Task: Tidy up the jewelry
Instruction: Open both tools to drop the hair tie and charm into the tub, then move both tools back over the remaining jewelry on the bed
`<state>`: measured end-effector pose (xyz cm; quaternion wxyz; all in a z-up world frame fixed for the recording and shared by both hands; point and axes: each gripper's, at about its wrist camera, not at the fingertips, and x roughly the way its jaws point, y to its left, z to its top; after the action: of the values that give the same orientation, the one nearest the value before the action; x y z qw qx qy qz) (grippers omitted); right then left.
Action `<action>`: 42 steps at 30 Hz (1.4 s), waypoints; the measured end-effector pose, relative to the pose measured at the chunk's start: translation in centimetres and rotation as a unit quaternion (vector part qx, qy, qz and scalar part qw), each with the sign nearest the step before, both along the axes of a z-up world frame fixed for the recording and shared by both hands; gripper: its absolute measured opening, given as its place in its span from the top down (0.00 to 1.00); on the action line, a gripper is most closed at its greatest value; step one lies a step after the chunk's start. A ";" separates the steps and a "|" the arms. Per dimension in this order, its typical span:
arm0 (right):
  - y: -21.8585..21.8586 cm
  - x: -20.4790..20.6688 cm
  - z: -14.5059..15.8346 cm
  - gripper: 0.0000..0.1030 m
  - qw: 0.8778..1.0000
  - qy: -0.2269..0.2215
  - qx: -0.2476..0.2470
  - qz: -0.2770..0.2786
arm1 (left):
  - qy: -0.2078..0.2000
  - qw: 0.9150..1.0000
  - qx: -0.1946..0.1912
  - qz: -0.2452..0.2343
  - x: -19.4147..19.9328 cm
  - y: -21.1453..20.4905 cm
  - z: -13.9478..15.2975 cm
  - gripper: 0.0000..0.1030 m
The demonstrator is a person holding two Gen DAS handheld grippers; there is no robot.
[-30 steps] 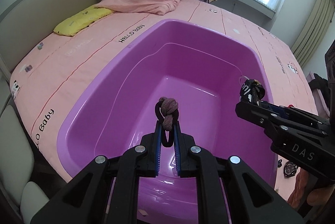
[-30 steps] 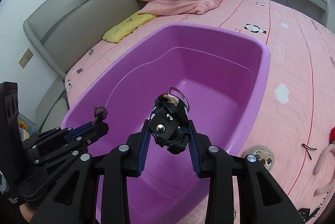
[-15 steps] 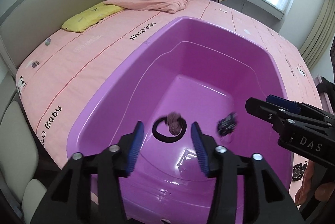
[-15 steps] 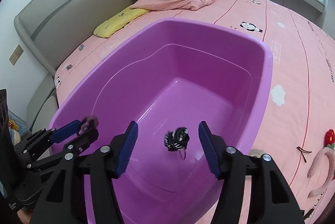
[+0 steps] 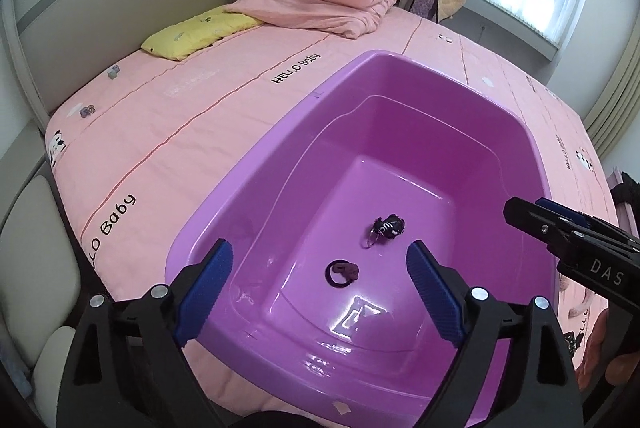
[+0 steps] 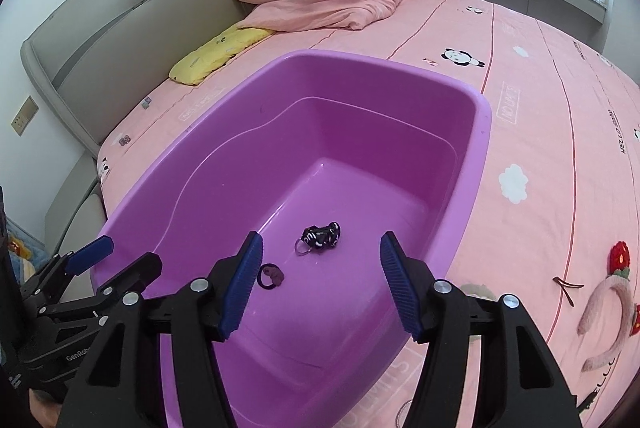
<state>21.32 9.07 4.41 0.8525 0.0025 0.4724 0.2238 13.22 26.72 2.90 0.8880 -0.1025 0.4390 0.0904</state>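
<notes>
The left hand-held gripper [image 5: 320, 280] hung released, spread wide above the purple tub [image 5: 256, 184]; the knotted hair tie [image 5: 342, 272] lay on its floor between the pads. Right of it lay the black polka-dot scrunchie [image 6: 321, 237], below the released right hand-held gripper [image 6: 321, 284].

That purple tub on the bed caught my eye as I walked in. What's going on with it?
A person holds a gripper in each hand above the purple tub. Both the left gripper and right gripper are open and empty. A hair tie and a black keyring pouch lie apart on the tub's floor. A headband sits on the bedsheet.
</notes>
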 end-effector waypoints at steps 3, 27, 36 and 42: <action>-0.1 -0.2 0.1 0.43 1.000 -0.001 0.000 0.000 | -0.001 1.000 0.002 0.001 -0.3 -0.1 0.1 0.16; -0.9 -3.2 2.6 0.37 1.000 -0.018 0.008 -0.005 | -0.019 0.999 0.028 -0.011 -3.3 -1.3 2.8 0.16; -4.0 -6.0 4.1 0.33 0.999 -0.021 0.026 -0.021 | -0.025 0.999 0.025 -0.026 -5.6 -3.3 4.0 0.15; -7.3 -8.9 4.8 0.33 0.998 -0.021 0.039 -0.035 | -0.037 0.998 0.022 -0.052 -7.2 -6.2 4.9 0.13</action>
<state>12.38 1.75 9.19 0.8688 0.0480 0.4450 0.2120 6.01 20.48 7.78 0.9094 -0.0635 0.4081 0.0493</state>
